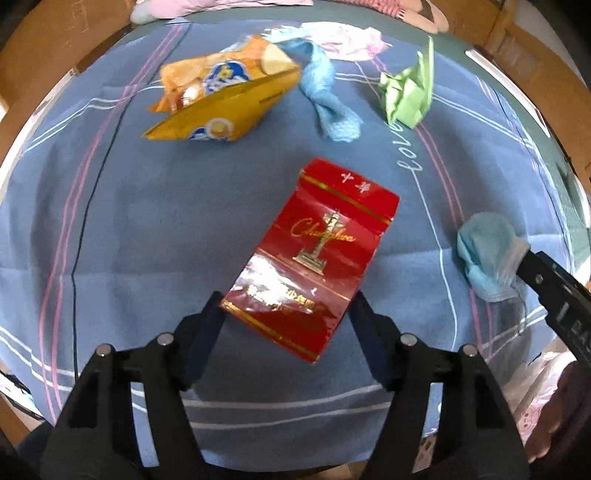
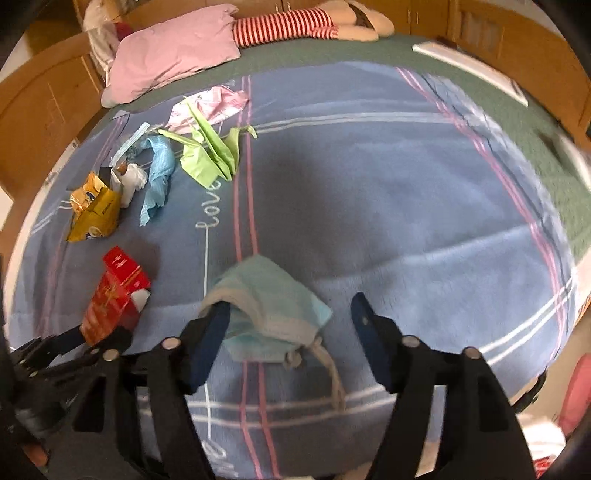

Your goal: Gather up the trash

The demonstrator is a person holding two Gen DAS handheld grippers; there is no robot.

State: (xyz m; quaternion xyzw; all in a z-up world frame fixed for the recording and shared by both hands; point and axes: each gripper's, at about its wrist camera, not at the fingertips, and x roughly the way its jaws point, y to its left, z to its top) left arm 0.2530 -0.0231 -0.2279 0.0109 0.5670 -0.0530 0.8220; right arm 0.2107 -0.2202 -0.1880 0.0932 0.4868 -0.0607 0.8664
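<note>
Where the red pack (image 1: 314, 258) lay tilted on the blanket (image 1: 147, 221), its near end sat between the spread fingers of the left gripper (image 1: 287, 314), the pads at or just beside its two corners; whether they pressed on it could not be told. Its glossy wrap threw glare over the lower print, so only gold script and a gold column could be read. From the right wrist view the pack (image 2: 114, 295) looked propped up on edge, its base hidden behind the left gripper (image 2: 94, 338).

A crumpled pale-blue mask (image 2: 266, 314) lay between the parted fingers of the right gripper (image 2: 290, 314). The left finger touched its edge or lay under it, the right finger stood clear of it, and a whitish ear loop trailed toward the camera. Motion blur softened its folds. In the left wrist view one black finger of that gripper (image 1: 532, 266) met the mask (image 1: 487, 258), with the rest cut off by the frame.

Farther off lay an orange-yellow foil snack bag (image 1: 221, 103), torn open, a twisted strip of light-blue paper (image 1: 325, 99), a folded green paper (image 1: 406, 92) with sharp creases, and a pink-white wrapper (image 1: 343, 37), blurred. White crumpled tissue (image 2: 133, 181) showed only in the right view, beside the bag.

The blanket was fleecy blue with pink and white stripes and a stitched word. Beyond it a pink pillow (image 2: 173, 55) and a striped plush toy (image 2: 295, 24), part cropped, rested on a green sheet (image 2: 369, 51).
</note>
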